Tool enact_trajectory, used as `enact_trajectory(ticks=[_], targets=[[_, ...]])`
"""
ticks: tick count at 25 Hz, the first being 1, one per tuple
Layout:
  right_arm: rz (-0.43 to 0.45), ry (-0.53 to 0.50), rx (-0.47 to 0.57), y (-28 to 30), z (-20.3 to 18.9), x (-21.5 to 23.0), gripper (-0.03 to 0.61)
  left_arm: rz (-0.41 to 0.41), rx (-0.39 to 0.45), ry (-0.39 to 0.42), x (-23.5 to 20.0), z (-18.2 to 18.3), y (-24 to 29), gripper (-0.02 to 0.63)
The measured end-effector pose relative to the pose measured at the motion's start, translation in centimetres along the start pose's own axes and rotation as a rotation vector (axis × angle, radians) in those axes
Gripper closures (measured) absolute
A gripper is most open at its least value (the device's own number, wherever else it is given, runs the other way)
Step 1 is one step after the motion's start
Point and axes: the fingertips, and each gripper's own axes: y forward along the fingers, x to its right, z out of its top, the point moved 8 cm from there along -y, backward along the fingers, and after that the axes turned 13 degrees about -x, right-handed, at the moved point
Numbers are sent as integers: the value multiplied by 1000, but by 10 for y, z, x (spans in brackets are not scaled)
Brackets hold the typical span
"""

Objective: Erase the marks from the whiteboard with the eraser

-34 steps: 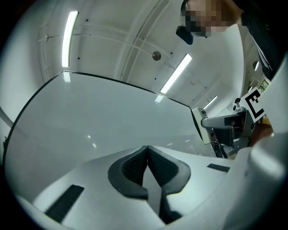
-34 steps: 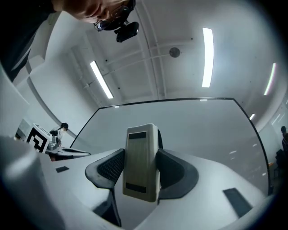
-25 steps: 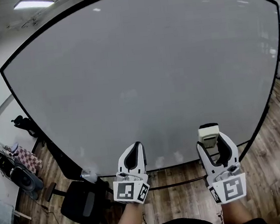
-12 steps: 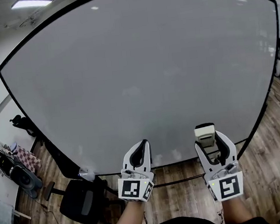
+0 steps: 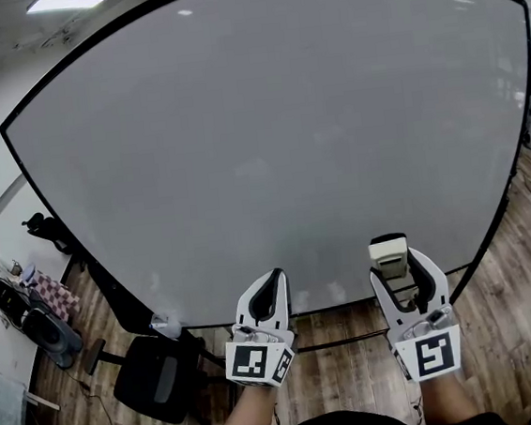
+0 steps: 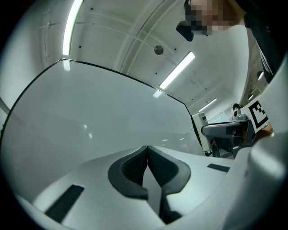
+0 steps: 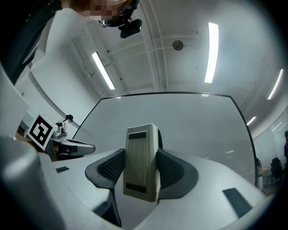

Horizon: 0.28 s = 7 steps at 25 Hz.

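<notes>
A large black-framed whiteboard fills the head view; I see no marks on its grey-white face. My right gripper is low at the right, near the board's bottom edge, shut on a beige eraser that stands upright between its jaws. In the right gripper view the eraser sits clamped between the dark pads, with the whiteboard ahead. My left gripper hangs low at the centre left, jaws shut with nothing in them; the left gripper view shows its pads pressed together before the whiteboard.
A black office chair stands below the board's lower left corner on the wood floor. Bags and clutter lie by the left wall. Ceiling light strips run overhead.
Both grippers have drifted slightly upward and the left one a little to the right. The eraser stays clamped in the right gripper.
</notes>
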Motion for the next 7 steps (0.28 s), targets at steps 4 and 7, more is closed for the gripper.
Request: enact_trajectory(ticks=[4, 7], targets=[[7, 7, 1, -1, -3, 1, 327, -4, -14, -1, 6, -5, -4, 595], [8, 5, 1, -1, -1, 0, 327, 2, -18, -5, 6, -3, -7, 595]])
